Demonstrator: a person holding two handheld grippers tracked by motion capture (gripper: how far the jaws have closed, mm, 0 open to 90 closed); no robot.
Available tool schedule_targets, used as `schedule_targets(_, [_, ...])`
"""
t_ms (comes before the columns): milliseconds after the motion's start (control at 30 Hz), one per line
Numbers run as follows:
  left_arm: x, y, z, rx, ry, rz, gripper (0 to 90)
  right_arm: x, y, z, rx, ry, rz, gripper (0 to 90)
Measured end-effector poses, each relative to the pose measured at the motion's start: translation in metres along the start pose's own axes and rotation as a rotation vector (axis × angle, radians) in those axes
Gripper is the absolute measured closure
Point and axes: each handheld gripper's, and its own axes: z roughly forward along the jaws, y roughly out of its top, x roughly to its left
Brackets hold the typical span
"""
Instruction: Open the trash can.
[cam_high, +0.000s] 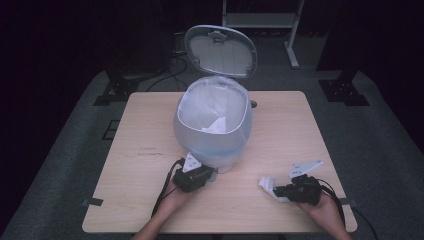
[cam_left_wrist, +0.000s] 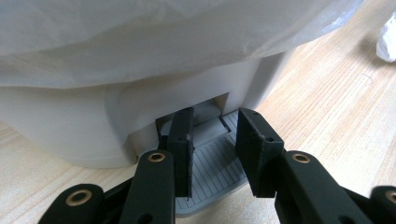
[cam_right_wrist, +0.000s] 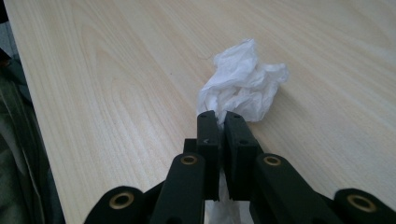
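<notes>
I see a pale grey pedal bin (cam_high: 214, 131) standing upright near the middle of the table; its oval lid (cam_high: 220, 51) is raised behind it; a white liner bag (cam_left_wrist: 140, 42) folds over the rim; its ribbed grey foot pedal (cam_left_wrist: 212, 175) sticks out low at the front; a crumpled white tissue (cam_right_wrist: 243, 88) lies on the wood near the right front, well apart from the bin.

Pale grey bin (cam_high: 212, 135), white liner (cam_high: 210, 102); grey ribbed pedal (cam_left_wrist: 212, 179); white tissue (cam_right_wrist: 243, 88); light wood-grain table (cam_high: 280, 130).
</notes>
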Motion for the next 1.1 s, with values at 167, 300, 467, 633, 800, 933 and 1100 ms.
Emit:
schedule_targets(167, [0.0, 0.0, 0.0, 0.0, 0.0, 0.0, 67.2, -0.002, 0.002, -0.006, -0.021, -0.003, 0.008, 85.3])
schedule_targets(300, [0.0, 0.0, 0.0, 0.0, 0.0, 0.0, 67.2, -0.002, 0.005, -0.011, -0.033, -0.008, 0.01, 85.3])
schedule_targets(467, [0.0, 0.0, 0.0, 0.0, 0.0, 0.0, 67.2, -0.002, 0.009, -0.015, -0.04, -0.013, 0.008, 85.3])
schedule_targets(633, [0.0, 0.0, 0.0, 0.001, 0.0, 0.001, 67.2, -0.001, 0.013, -0.019, -0.051, -0.015, 0.01, 85.3])
schedule_targets(800, [0.0, 0.0, 0.0, 0.0, 0.0, 0.0, 67.2, -0.001, 0.017, -0.023, -0.062, -0.025, 0.007, 85.3])
schedule_targets(933, [0.0, 0.0, 0.0, 0.001, 0.0, 0.001, 67.2, -0.002, 0.02, -0.028, -0.069, -0.029, 0.007, 85.3])
schedule_targets(1100, [0.0, 0.0, 0.0, 0.0, 0.001, 0.002, 67.1, -0.002, 0.025, -0.034, -0.084, -0.032, 0.008, 85.3])
